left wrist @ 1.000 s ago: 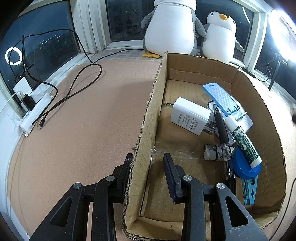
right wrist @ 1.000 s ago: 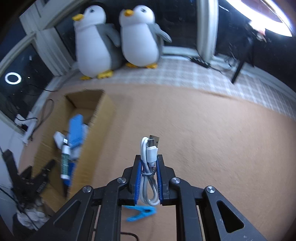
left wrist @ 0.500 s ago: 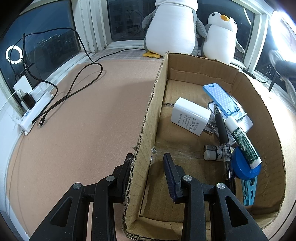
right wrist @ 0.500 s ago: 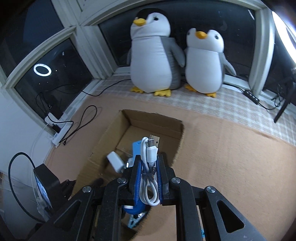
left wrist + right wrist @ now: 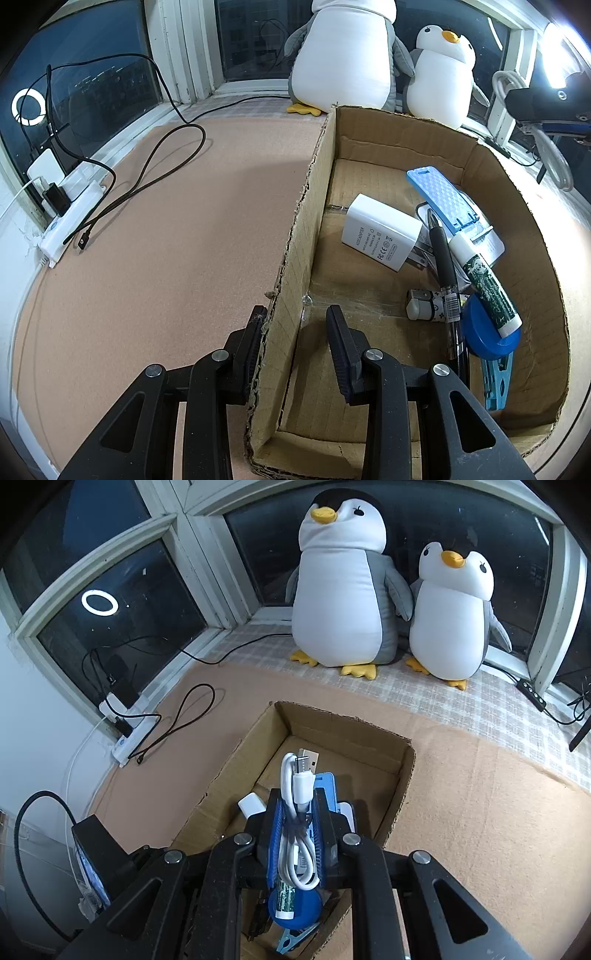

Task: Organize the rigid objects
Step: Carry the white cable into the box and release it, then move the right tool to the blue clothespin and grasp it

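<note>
White cable clenched in right jaws; left jaws released astride one cardboard box.

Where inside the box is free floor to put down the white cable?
The cardboard box has bare floor along its left wall, in front of the white charger, near the left gripper. The far corner is also bare. The right side is crowded: pen, glue stick, blue lid.

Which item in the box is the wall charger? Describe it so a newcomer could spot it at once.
Start at the cardboard box in front of the two plush penguins. On its floor, toward the left wall, lies the white charger, beside a black pen. It is the only white block, with grey printed text and metal prongs.
</note>
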`<state>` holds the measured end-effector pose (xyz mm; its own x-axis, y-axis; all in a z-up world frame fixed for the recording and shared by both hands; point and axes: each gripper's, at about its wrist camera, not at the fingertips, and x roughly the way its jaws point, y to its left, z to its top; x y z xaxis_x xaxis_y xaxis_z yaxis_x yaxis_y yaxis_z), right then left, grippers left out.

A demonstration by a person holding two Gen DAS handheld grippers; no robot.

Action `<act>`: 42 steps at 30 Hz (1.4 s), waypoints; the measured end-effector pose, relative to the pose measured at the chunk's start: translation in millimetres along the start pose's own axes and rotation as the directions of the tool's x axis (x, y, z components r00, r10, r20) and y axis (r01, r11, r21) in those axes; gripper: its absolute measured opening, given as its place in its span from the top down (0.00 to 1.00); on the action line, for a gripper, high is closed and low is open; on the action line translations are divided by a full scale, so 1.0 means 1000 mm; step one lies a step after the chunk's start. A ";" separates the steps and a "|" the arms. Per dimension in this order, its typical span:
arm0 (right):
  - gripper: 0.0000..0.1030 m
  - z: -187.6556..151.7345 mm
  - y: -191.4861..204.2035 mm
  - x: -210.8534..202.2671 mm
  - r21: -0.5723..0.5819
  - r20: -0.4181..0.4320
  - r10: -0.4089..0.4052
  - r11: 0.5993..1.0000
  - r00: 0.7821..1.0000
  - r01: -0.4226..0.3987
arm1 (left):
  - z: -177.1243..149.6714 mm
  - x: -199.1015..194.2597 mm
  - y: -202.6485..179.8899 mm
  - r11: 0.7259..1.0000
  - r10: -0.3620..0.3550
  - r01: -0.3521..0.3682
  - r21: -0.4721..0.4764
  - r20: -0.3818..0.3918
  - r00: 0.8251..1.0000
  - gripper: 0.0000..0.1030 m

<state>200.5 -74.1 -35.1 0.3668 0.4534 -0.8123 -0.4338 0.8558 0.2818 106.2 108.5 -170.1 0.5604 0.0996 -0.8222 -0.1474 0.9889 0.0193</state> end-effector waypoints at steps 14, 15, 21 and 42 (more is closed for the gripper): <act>0.27 -0.001 -0.001 -0.012 -0.024 0.054 -0.044 0.999 0.998 0.045 | 0.000 0.000 0.000 1.000 0.001 -0.001 0.002 0.000 1.000 0.65; 0.27 -0.002 -0.003 -0.013 -0.019 0.047 -0.048 0.999 0.998 0.049 | 0.000 0.000 0.000 1.000 0.002 -0.002 0.002 0.000 1.000 0.65; 0.27 -0.019 -0.021 -0.032 0.028 0.004 -0.060 0.998 0.998 0.059 | 0.000 0.000 0.000 1.000 -0.002 0.002 -0.003 0.001 1.000 0.65; 0.48 -0.108 -0.100 -0.028 0.270 -0.261 -0.034 0.957 0.965 0.107 | 0.002 0.001 0.003 1.000 -0.017 0.017 0.009 -0.002 1.000 0.65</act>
<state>144.6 -199.9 -95.8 0.1543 0.3434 -0.9264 -0.1536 0.9346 0.3208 107.9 112.2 -170.0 0.5608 0.0825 -0.8238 -0.1309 0.9913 0.0102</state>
